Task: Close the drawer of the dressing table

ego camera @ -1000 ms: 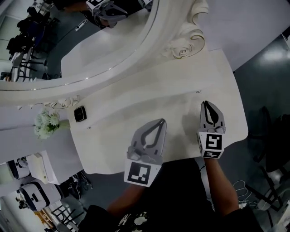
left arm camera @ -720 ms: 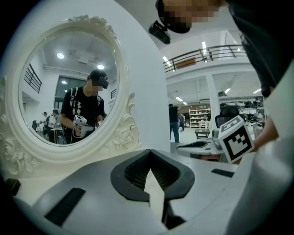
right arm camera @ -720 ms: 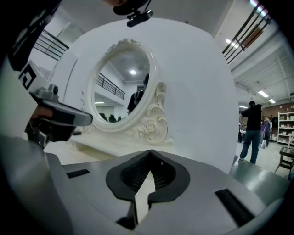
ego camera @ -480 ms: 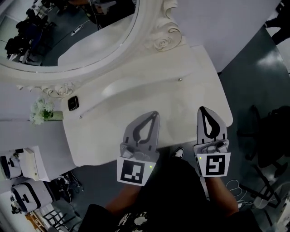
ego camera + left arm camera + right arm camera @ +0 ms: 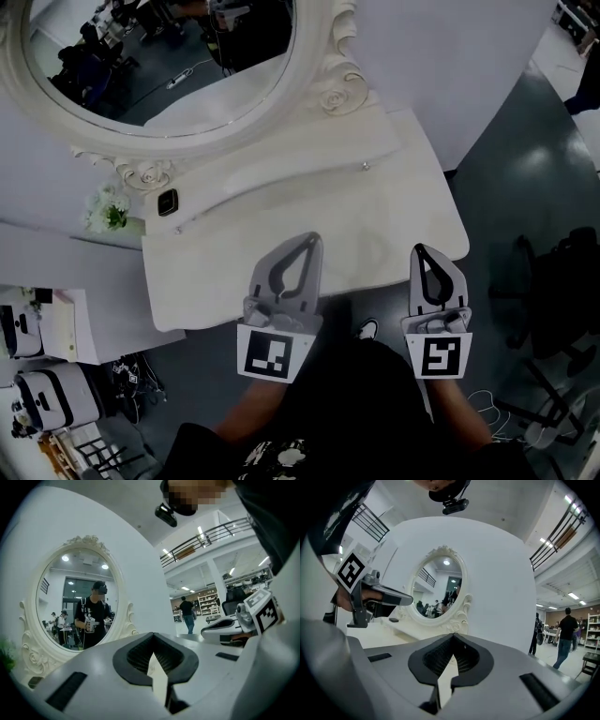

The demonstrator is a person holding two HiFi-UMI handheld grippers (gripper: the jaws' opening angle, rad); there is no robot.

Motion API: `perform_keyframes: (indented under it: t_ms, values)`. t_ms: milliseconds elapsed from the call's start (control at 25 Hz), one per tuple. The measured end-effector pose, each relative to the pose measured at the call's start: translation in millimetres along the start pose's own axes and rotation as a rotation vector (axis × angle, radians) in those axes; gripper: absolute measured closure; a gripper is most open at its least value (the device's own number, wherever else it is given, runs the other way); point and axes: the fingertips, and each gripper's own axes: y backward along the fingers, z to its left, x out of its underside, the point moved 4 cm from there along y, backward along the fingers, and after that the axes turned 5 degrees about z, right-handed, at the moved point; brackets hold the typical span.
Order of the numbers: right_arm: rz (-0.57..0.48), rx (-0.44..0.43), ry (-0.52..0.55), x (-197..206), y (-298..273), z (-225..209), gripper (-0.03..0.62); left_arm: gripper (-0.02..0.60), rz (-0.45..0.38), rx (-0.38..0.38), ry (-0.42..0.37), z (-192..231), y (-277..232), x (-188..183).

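Two grippers hover side by side over the near edge. The left gripper (image 5: 313,238) and the right gripper (image 5: 421,249) each have jaws pressed together on nothing. Under them lies the pale worktop of one white dressing table (image 5: 375,211). Its drawer is tucked beneath the front edge, unseen from above. Farther back are one small black gadget (image 5: 168,202), one flower bunch (image 5: 107,210) and one oval mirror (image 5: 159,66).

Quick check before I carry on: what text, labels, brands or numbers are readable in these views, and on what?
No readable words or numbers in any view.
Cube on the left claw: a black-and-white square pattern, no letters.
Cube on the right claw: another such pattern, no letters.
Small black object on the dressing table: any print is too small to read.
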Motion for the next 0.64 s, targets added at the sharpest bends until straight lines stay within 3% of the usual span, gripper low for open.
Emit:
perform_keyframes:
  t_ms: [320,640]
  values:
    - [-0.016,0.020,0.006,-5.0,32.1,-4.3,0.595,0.578,-0.032,0.009,-0.022,-22.7,17.8,-7.7]
    - [-0.040,-0.026,0.007,-10.2,48.7,16.8,0.595,0.578,-0.029,0.015,-0.029,-35.4,34.6,-5.0]
